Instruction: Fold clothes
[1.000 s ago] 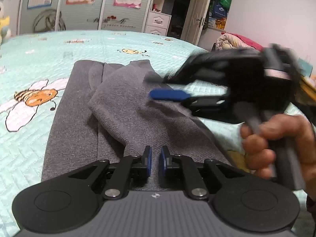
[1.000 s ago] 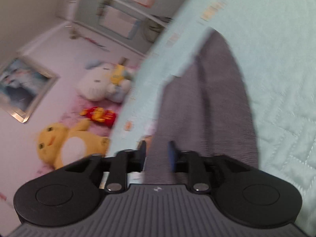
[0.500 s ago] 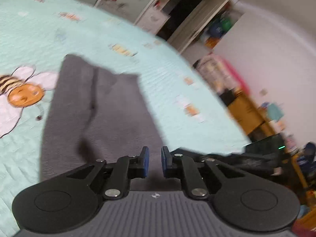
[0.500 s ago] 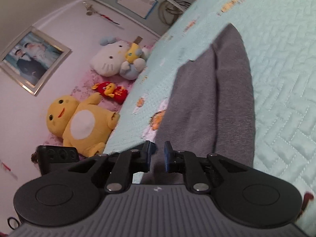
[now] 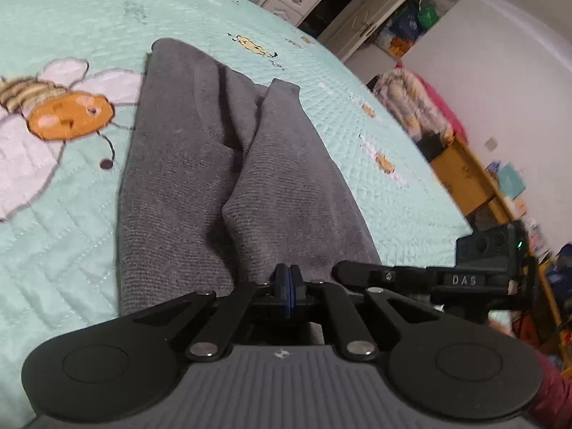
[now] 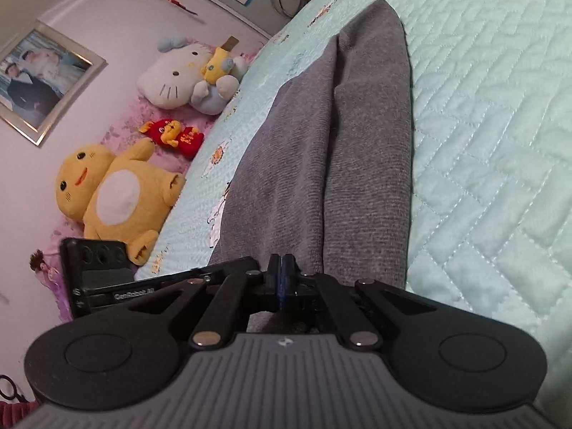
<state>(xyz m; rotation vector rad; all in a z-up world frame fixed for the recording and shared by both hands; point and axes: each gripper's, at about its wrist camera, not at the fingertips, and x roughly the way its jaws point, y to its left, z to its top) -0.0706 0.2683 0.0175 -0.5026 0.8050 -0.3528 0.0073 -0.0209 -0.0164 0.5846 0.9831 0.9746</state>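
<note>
While on quilt (image 5: 71, 221) | grey garment (image 5: 200, 164) | both grippers clamp hem

grey knit garment (image 5: 200, 164), folded lengthwise, lying on bedspread (image 5: 53, 250)

Both wrist views low, close, sharing grey garment (image 5: 228, 164), bedspread (image 6: 482, 125)

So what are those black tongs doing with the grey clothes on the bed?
A person is folding grey trousers on a bed with a mint green quilt. They hold a pair of tongs in each hand. The left tongs and the right tongs have both closed at the near end of the trousers, side by side. The cloth lies long and narrow, not yet folded short.
</note>
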